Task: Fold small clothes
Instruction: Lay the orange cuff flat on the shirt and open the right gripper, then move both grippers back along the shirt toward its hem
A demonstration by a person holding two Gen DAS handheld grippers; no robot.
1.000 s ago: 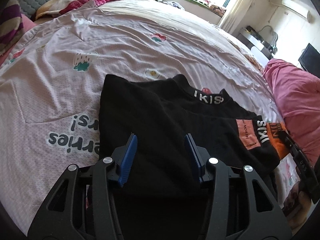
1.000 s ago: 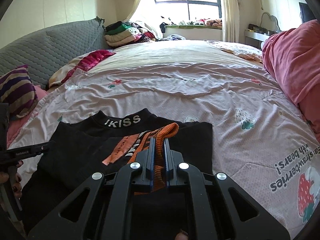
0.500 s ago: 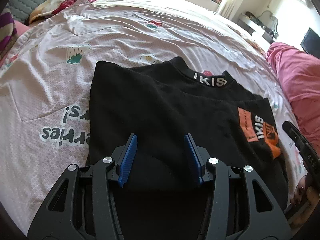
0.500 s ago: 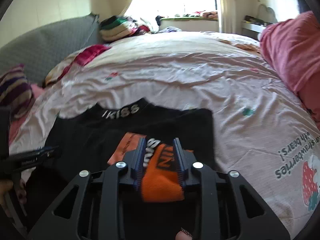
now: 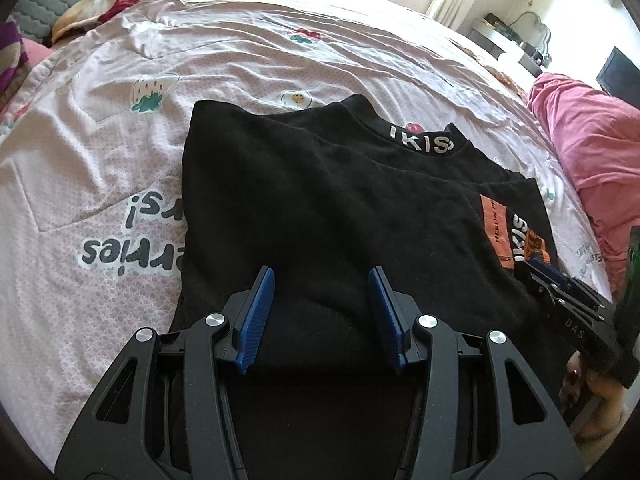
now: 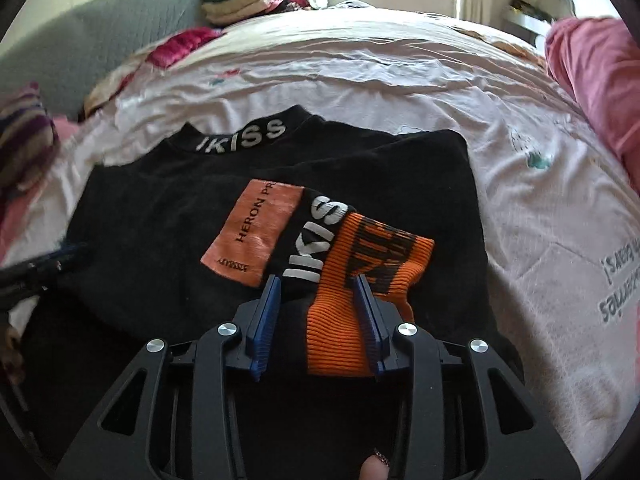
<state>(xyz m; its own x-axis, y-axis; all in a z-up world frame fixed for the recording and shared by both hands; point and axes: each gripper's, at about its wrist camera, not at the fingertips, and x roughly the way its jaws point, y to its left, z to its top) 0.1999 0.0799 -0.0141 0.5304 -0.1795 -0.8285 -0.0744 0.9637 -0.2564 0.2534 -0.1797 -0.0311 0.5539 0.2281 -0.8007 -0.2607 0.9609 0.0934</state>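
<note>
A pale pink strawberry-print bedspread (image 5: pixel 224 64) fills both views and serves as the folding surface. On it, centre frame, lies a small black top (image 5: pixel 320 200), its lettered collar (image 6: pixel 244 141) toward the top of the picture and both sides already turned in over the middle, so it reads as a narrow block ready for a further fold. In the right wrist view the sleeve sits across the front of the garment, its orange ribbed cuff (image 6: pixel 368 272) at lower centre, laid there to keep it inside the outline. The right gripper (image 6: pixel 316 280) has just been opening: its blue pads stand apart either side of the cuff, which lies loose between them rather than pinched, apparently set down. The left gripper (image 5: pixel 321 274), at the lower centre of its own view, hangs part-open over the near black cloth, holding nothing, likely waiting for the hem. At the right edge of the left view a hand (image 5: pixel 592 392) holds the right tool.
</note>
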